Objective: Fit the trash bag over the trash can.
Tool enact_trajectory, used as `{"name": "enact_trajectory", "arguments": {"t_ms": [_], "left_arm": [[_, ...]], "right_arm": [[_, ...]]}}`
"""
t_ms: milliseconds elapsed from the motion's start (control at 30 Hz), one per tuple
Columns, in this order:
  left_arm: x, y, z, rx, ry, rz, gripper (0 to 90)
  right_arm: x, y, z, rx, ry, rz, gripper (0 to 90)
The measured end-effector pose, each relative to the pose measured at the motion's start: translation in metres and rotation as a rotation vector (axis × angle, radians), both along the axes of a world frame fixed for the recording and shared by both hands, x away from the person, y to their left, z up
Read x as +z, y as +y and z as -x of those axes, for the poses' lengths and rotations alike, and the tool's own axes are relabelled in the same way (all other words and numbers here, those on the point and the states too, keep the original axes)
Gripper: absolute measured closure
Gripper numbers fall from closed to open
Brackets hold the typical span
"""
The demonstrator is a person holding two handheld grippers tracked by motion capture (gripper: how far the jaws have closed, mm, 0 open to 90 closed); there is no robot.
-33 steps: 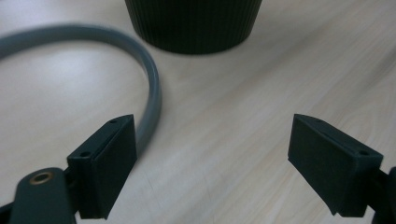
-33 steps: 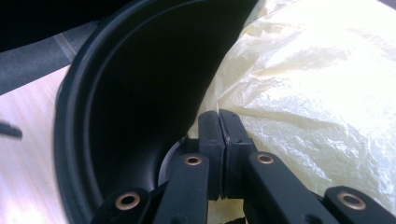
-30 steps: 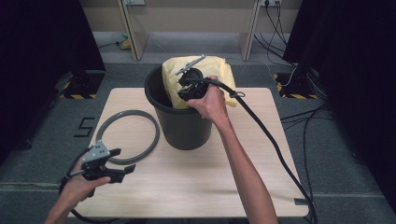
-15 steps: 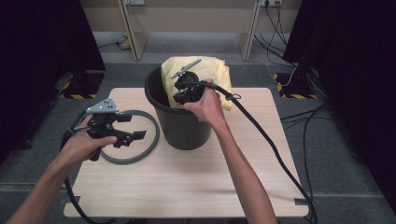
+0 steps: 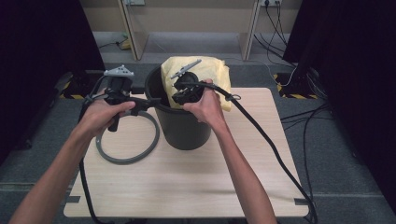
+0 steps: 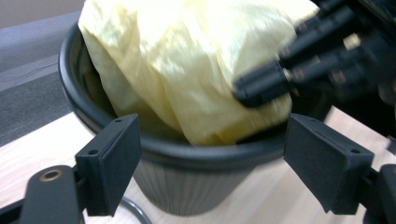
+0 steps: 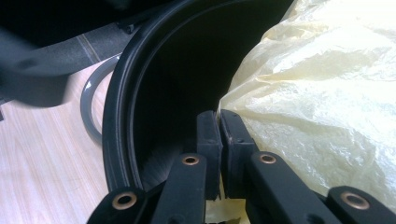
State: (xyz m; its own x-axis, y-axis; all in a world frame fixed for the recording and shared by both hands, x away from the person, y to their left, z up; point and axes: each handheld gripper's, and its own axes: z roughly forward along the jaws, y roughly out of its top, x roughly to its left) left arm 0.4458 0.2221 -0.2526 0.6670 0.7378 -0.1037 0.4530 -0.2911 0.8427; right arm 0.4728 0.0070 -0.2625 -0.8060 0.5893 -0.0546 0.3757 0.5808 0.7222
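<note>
A dark grey bucket (image 5: 182,126) stands on the wooden table (image 5: 187,186) with a yellow plastic bag (image 5: 205,70) bulging out of its top. My right gripper (image 5: 176,89) sits over the bucket's mouth. In the right gripper view its jaws (image 7: 219,126) are shut on the bag's edge (image 7: 317,107), beside the bucket's inner wall (image 7: 154,93). My left gripper (image 5: 152,100) hovers at the bucket's left rim, open, and its jaws have just closed a little. In the left gripper view its pads (image 6: 112,163) stand wide apart before the rim with nothing pressed between them.
A grey ring (image 5: 126,158) lies flat on the table left of the bucket, under my left hand. A thick black cable (image 5: 261,135) trails from the right gripper across the table's right side. Dark curtains flank the table and loose cables lie on the floor.
My left hand has risen from the table's front left and travelled toward the bucket, now level with its rim. The right gripper has kept its hold on the bag.
</note>
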Motion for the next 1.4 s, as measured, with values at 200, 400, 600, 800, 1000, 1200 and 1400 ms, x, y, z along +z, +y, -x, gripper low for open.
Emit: {"name": "enact_trajectory", "arguments": {"t_ms": [200,400,600,800,1000,1200,1400], "left_arm": [[0.006,-0.019,-0.020,0.024,0.018,-0.009,22.6],[0.006,-0.035,-0.036,0.064,0.039,-0.022,28.4],[-0.001,-0.049,-0.047,0.064,0.078,-0.030,39.6],[-0.011,-0.057,-0.055,0.042,0.083,-0.055,75.1],[-0.010,-0.048,-0.055,0.035,0.070,-0.064,88.7],[-0.006,-0.030,-0.052,0.045,0.060,-0.058,89.3],[-0.009,-0.022,-0.053,0.053,0.069,-0.056,89.3]], "right_arm": [[-0.001,0.001,0.001,0.007,-0.004,-0.002,87.4],[-0.001,0.001,0.003,0.010,-0.005,-0.012,86.6],[-0.004,0.003,0.003,0.016,-0.006,-0.015,85.7],[-0.005,0.004,0.003,0.014,-0.007,-0.018,83.9],[0.004,-0.005,0.005,-0.004,-0.036,-0.044,68.0],[0.033,-0.044,0.006,-0.175,-0.107,-0.033,50.9],[0.043,-0.087,-0.003,-0.365,-0.125,-0.025,41.3]]}}
